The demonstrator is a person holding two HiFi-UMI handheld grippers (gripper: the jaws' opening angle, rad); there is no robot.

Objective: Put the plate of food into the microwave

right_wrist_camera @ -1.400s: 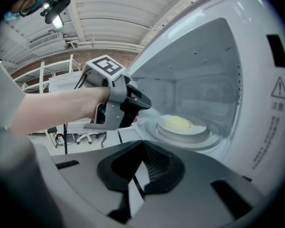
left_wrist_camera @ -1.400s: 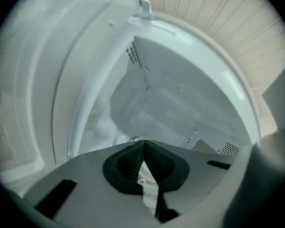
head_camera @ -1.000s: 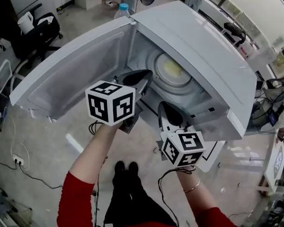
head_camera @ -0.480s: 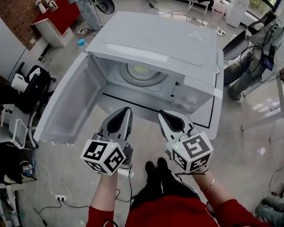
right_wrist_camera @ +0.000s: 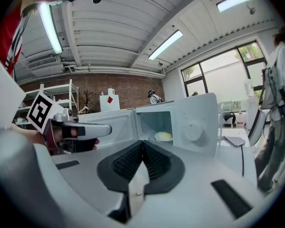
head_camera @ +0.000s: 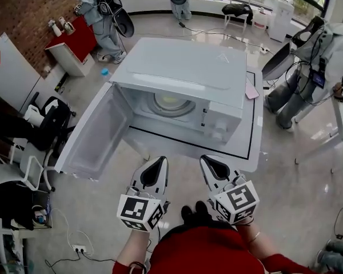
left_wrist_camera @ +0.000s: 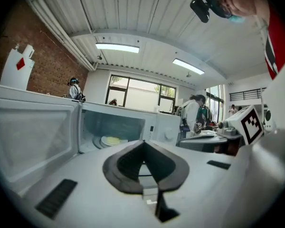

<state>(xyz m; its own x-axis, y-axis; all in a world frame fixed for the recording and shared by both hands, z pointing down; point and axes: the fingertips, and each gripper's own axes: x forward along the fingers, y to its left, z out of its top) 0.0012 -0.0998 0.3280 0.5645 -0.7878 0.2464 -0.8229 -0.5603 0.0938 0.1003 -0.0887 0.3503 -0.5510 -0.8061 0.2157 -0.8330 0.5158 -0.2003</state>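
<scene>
Jaws shut and empty on both my left gripper (head_camera: 158, 164) and right gripper (head_camera: 211, 164), and I've backed well off the microwave (head_camera: 177, 61). The plate of food (head_camera: 170, 101) sits inside it now. Placing looks done, but the door (head_camera: 97, 136) still hangs open.

Brick wall (head_camera: 17, 13) at left, grey floor (head_camera: 300, 210), windows (left_wrist_camera: 140, 93) behind, strip lights (left_wrist_camera: 117, 47) on a ribbed ceiling (left_wrist_camera: 133, 13).

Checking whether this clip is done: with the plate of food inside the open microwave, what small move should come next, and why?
Probably move the left gripper to the free edge of the open white microwave door and push it shut: the white plate of yellow food already rests inside the white microwave, and the right gripper, like the left, is shut on nothing.
</scene>
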